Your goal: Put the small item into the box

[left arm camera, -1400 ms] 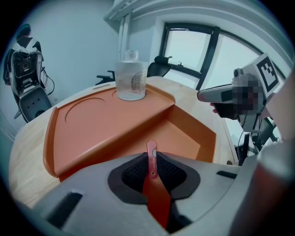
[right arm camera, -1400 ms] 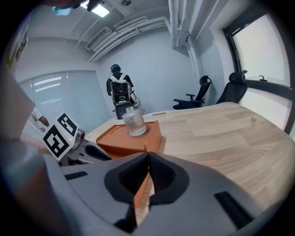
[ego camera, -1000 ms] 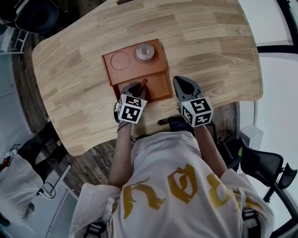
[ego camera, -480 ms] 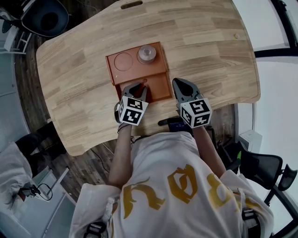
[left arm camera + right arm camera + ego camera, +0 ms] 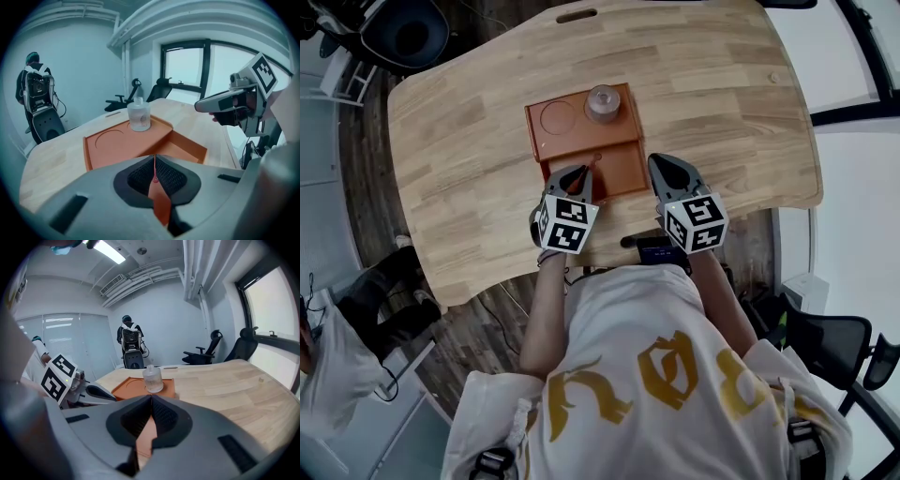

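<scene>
An orange box point(image 5: 546, 142) lies on the wooden table, with a round recess point(image 5: 558, 116) and a small clear bottle point(image 5: 603, 101) on its raised far half. Its sunken near compartment point(image 5: 617, 171) is bare. My left gripper point(image 5: 581, 171) hovers over that compartment's left part, shut on a thin red item point(image 5: 592, 163) that sticks out past the tips. In the left gripper view the red item point(image 5: 154, 171) runs between the closed jaws of the left gripper point(image 5: 154, 157), with the bottle point(image 5: 139, 114) beyond. My right gripper point(image 5: 664, 161) is shut and holds nothing, just right of the box.
A black device point(image 5: 656, 249) sits at the table's near edge between my arms. The table point(image 5: 731, 103) ends close to the right gripper. Office chairs point(image 5: 206, 352) stand beyond the far side. A person with a backpack point(image 5: 35, 93) stands further off.
Both grippers hold nearly the same pose. The head view has shifted, so the box and table sit slightly higher and to the right in the picture.
</scene>
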### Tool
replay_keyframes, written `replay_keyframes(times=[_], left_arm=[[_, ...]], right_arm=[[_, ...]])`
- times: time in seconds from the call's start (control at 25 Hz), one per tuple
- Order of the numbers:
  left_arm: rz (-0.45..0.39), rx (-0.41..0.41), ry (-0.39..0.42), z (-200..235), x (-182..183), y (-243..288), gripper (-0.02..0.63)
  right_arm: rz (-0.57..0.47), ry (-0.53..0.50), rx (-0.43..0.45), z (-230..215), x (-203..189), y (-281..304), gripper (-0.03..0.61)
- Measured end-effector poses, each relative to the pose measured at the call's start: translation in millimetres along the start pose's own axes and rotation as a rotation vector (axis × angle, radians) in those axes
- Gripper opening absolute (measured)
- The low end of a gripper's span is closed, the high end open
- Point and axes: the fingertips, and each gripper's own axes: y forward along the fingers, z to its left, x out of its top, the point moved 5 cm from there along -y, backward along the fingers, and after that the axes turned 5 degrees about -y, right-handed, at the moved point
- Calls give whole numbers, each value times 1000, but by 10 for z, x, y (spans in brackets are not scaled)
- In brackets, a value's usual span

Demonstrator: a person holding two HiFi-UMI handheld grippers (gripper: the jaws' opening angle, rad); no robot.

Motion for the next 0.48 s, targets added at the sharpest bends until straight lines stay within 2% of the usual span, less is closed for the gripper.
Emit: replay_keyframes(times=[0.28,0.48], left_arm=[[-165,16,-94,33,144,-429,11],[-304,24,-270,101,199,-775,9]], right_arm=[[-76,-43,-19,157,133,-176,12],[-127,-23,-16,278,239,-316,12]])
